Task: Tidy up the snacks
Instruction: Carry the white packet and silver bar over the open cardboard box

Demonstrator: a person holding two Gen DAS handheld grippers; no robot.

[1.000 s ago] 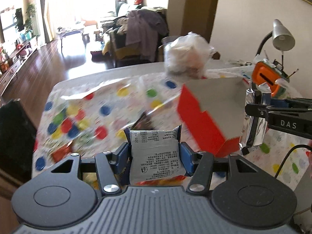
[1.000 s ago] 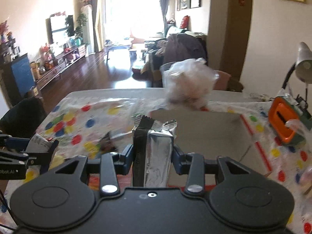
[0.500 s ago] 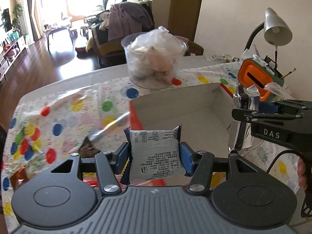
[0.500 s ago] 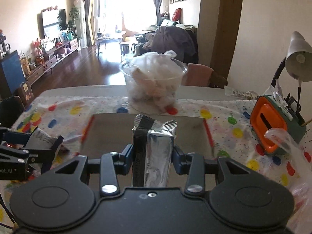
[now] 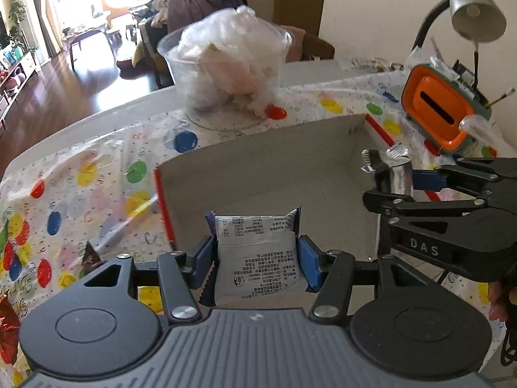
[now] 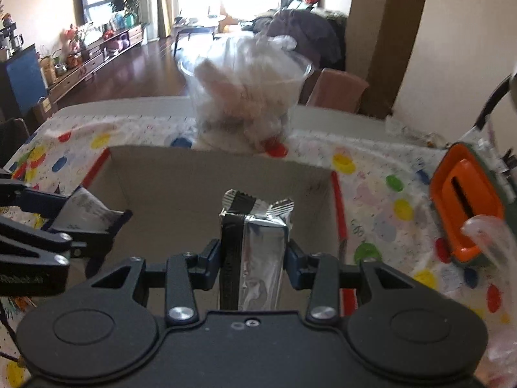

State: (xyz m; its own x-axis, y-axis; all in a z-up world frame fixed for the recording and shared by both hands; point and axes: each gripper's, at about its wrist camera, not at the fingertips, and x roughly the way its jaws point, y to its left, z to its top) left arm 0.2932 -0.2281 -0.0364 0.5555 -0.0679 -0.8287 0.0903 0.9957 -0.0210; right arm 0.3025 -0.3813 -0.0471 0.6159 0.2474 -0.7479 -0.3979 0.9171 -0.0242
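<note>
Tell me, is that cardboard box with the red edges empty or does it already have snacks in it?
Empty, as far as it shows: the cardboard box has bare walls and floor. Its near part is hidden behind the tongs.

The left hand-held gripper (image 5: 257, 253) has a ribbed grey body, black link arms with silver screws, two round black discs and blue finger pads (image 5: 308, 260). The right hand-held gripper (image 6: 254, 260) is smooth black with the same discs, screws and dark blue pads; seen from the left wrist, its side carries white letters "DAS", with a black cable and skin behind it.
</note>
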